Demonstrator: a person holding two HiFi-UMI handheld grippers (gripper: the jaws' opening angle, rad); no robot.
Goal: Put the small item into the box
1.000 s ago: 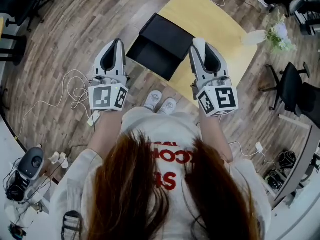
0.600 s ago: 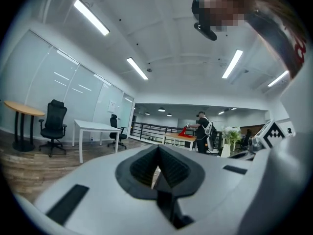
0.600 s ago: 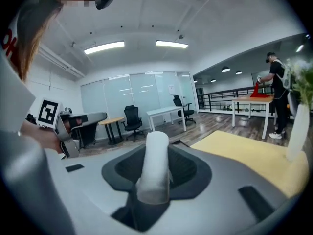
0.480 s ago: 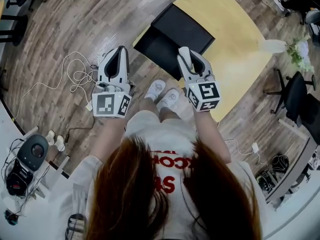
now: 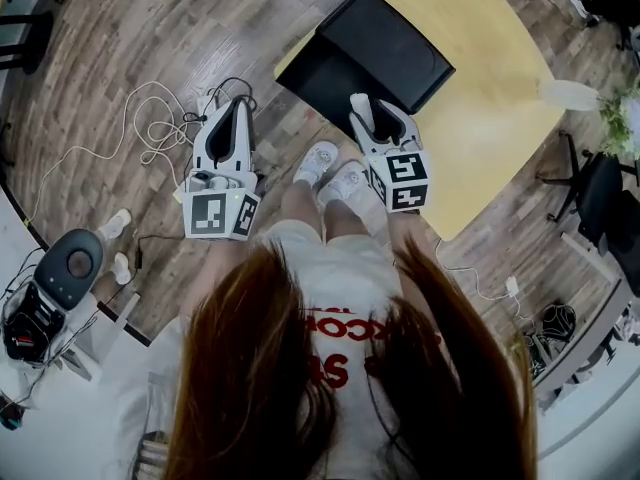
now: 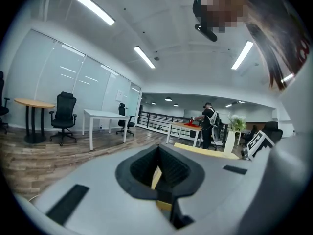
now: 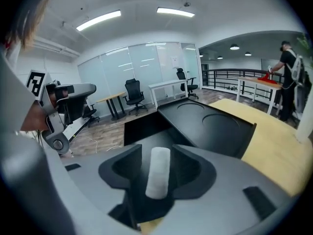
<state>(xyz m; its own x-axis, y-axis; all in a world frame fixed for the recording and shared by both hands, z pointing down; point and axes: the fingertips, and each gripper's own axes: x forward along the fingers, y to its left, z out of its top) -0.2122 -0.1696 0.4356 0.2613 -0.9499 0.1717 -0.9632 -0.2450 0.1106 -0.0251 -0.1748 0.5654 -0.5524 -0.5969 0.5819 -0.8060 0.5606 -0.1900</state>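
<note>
Right gripper view, right tool (image 7: 156, 152) opening around white textured cylinder (image 7: 158, 176), matte black box (image 7: 215, 126), left tool (image 6: 157, 154) pressed together

Red block letters run across the white shirt (image 5: 335, 343), but the hair (image 5: 250, 398) covers most of them, and only scraps like "CO" and "S" come through, no whole word. The left marker cube (image 5: 220, 214) and the right marker cube (image 5: 400, 180) show black-and-white square patterns, nothing to read.

floor (image 5: 120, 48): wood planks | walls: glass partitions (image 7: 146, 65) | ceiling: strip lights (image 6: 95, 8) | furniture: yellow table (image 5: 500, 118), office chairs (image 6: 63, 114)
</note>
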